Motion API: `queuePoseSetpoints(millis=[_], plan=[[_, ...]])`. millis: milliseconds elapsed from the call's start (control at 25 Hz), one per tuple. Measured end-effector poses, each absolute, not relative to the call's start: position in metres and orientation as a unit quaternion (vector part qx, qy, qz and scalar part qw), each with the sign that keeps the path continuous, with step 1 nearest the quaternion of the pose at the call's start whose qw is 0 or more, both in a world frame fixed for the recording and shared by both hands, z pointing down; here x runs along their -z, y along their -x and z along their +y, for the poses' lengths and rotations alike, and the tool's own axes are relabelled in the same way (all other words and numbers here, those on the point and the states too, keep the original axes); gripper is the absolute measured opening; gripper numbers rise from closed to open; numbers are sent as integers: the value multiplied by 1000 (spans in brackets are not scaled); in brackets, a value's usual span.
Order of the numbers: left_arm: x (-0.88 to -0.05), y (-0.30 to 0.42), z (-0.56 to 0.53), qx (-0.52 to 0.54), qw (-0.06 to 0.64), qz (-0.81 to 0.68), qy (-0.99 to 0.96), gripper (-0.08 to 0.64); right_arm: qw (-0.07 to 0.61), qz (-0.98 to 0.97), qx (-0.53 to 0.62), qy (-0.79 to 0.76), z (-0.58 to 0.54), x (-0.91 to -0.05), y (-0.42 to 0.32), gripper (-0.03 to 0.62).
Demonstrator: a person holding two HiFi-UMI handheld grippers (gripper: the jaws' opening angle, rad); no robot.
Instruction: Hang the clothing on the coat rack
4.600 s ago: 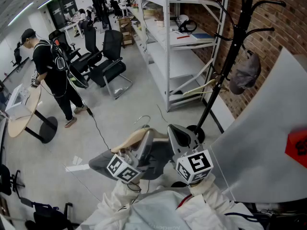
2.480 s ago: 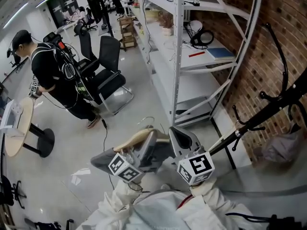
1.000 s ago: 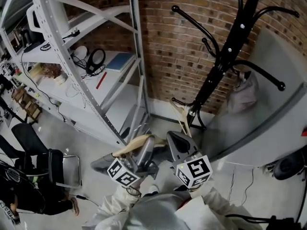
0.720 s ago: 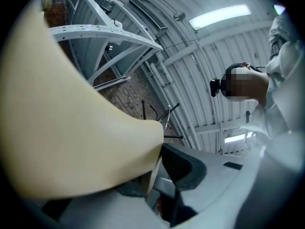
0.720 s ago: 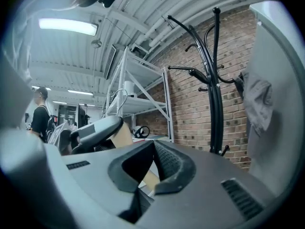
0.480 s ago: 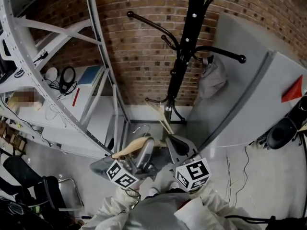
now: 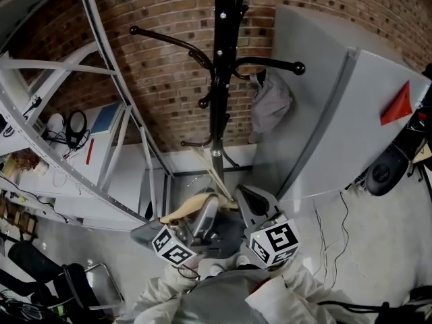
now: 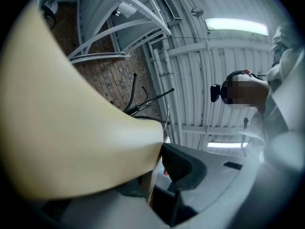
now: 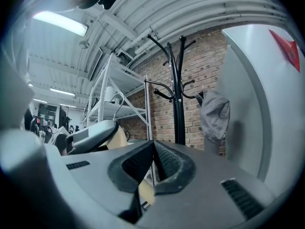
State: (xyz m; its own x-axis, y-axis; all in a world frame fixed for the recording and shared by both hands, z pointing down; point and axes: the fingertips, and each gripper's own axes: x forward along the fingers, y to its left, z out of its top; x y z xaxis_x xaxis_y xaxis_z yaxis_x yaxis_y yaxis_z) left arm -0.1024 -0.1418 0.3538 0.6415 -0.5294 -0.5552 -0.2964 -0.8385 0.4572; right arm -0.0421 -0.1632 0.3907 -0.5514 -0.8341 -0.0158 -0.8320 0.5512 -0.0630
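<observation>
A pale wooden hanger with a wire hook carries a dark grey garment low in the head view. My left gripper is shut on the hanger's broad arm, which fills the left gripper view as the cream hanger. My right gripper is shut on a thin strip of the same hanger. The black coat rack stands straight ahead against the brick wall, apart from both grippers. A grey cap hangs from one of its hooks and shows as the cap in the right gripper view.
White metal shelving stands at the left with headphones on a shelf. A large pale grey cabinet rises at the right, close to the rack. A second wooden hanger leans at the rack's foot. Cables run over the floor at the right.
The view has swung round, so the coat rack has moved from right of centre to the middle and come closer. Both grippers keep the same hold on the hanger.
</observation>
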Motion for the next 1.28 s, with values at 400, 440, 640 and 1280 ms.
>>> queuePoseSetpoints(millis=[400, 440, 640, 1280], plan=[[-352, 51, -163, 348, 168, -237, -891, 100, 26, 886, 21, 462, -188, -383, -11, 25], [-352, 50, -165, 350, 165, -242, -890, 100, 27, 887, 21, 460, -190, -383, -14, 25], [-345, 50, -175, 360, 153, -256, -884, 100, 30, 893, 21, 448, -197, -382, -20, 25], [-328, 66, -207, 356, 136, -243, -892, 100, 36, 882, 3, 470, -211, -370, -14, 25]])
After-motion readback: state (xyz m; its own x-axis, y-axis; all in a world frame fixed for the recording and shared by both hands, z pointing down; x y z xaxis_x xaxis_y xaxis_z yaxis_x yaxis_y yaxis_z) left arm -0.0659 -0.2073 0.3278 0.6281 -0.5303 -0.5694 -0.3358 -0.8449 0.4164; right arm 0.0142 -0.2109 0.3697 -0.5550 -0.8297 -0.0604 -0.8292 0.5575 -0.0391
